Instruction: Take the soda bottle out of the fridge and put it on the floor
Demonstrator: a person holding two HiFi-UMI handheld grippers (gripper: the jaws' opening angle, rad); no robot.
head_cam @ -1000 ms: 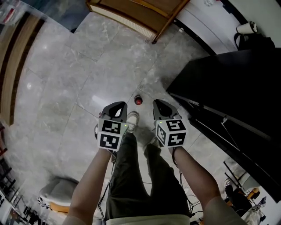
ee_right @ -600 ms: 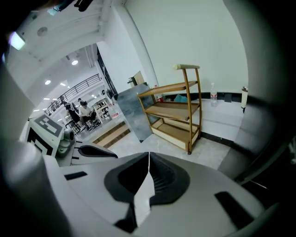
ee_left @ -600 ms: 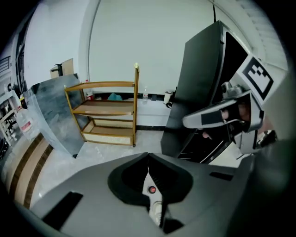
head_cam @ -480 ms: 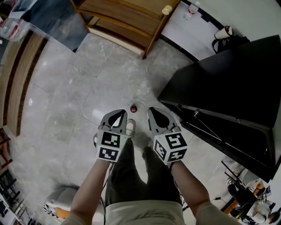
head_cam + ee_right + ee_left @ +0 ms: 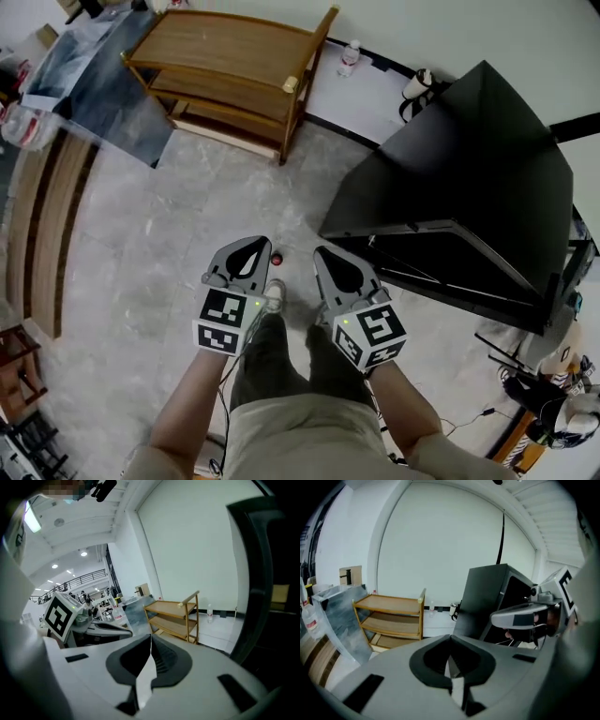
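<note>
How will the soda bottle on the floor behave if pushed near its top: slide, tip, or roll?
The red-capped soda bottle stands upright on smooth floor tiles, so a low push would probably slide it. Seen from above it looks narrow, so a push near the top might tip it; then it would likely roll.

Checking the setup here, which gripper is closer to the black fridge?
Right. The right gripper is on the side toward the fridge, close to its front edge; the left gripper is beside it, farther from the fridge.
</note>
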